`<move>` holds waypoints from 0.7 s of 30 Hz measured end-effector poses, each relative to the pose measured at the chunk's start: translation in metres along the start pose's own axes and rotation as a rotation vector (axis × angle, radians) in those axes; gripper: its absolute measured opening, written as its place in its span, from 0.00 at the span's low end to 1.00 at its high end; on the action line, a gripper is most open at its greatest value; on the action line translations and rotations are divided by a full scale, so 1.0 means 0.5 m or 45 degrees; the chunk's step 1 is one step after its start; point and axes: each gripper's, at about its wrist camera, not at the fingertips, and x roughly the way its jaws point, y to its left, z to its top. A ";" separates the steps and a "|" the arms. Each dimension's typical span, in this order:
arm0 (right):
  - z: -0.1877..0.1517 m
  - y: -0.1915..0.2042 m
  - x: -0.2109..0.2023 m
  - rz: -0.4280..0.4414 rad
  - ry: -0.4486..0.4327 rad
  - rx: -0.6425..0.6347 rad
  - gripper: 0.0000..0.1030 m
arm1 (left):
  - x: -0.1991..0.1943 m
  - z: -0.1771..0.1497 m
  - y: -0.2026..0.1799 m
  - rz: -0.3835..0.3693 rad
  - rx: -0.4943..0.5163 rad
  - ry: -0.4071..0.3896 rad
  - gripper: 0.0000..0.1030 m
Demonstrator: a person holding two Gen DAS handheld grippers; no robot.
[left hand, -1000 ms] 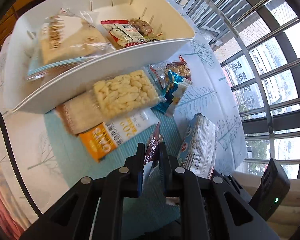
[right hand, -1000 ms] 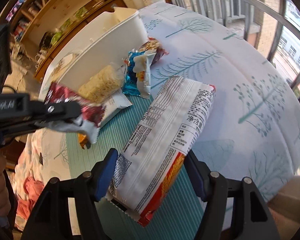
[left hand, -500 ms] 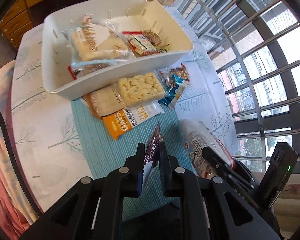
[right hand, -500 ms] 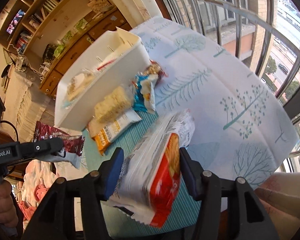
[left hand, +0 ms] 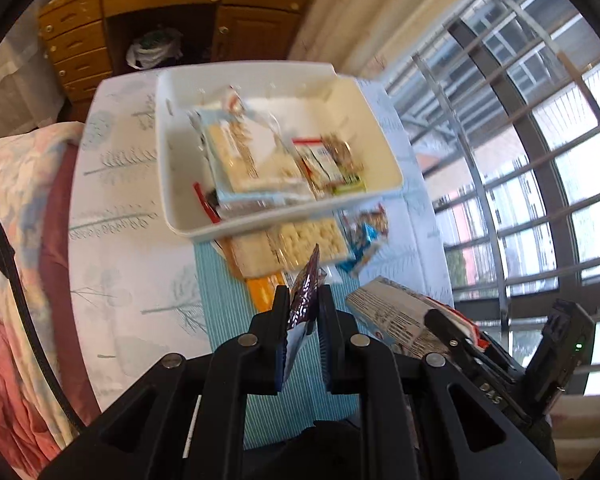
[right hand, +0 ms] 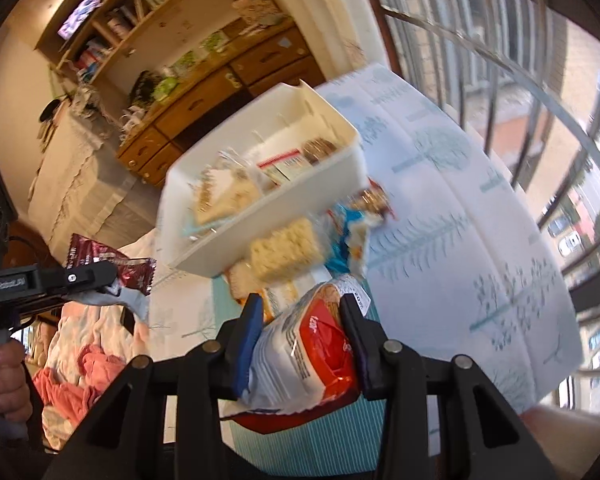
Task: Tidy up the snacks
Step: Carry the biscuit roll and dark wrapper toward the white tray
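My left gripper (left hand: 303, 300) is shut on a dark red snack packet (left hand: 305, 294), held above the teal mat; it also shows in the right wrist view (right hand: 112, 268). My right gripper (right hand: 300, 312) is shut on a big red and white snack bag (right hand: 312, 356), which shows in the left wrist view (left hand: 396, 320) too. A white bin (left hand: 180, 184) ahead holds a cracker pack (left hand: 244, 160) and small packets (left hand: 328, 164). Loose snacks lie in front of it: a puffed-rice pack (left hand: 300, 240), an orange oat pack (left hand: 264, 288) and blue wrappers (left hand: 364, 244).
The table has a white tree-print cloth (left hand: 132, 264) and a teal striped mat (left hand: 228, 312). Window bars (left hand: 500, 160) run along the right. A wooden dresser (left hand: 160, 12) stands behind the table. Pink bedding (left hand: 8, 360) lies at the left.
Both grippers have risen and pulled back from the table with their snacks. The bin and loose snacks look farther away and the dresser has come into view.
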 end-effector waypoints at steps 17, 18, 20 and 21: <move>0.218 0.114 0.005 0.170 -0.093 -0.313 0.34 | -0.001 0.100 0.052 0.015 -0.187 -0.183 0.11; 0.229 0.117 0.011 0.178 -0.092 -0.321 0.34 | 0.005 0.106 0.056 0.020 -0.201 -0.190 0.11; 0.254 0.120 0.025 0.197 -0.090 -0.336 0.34 | 0.017 0.115 0.059 0.029 -0.224 -0.207 0.11; 0.265 0.120 0.032 0.203 -0.087 -0.343 0.34 | 0.024 0.120 0.063 0.029 -0.239 -0.221 0.11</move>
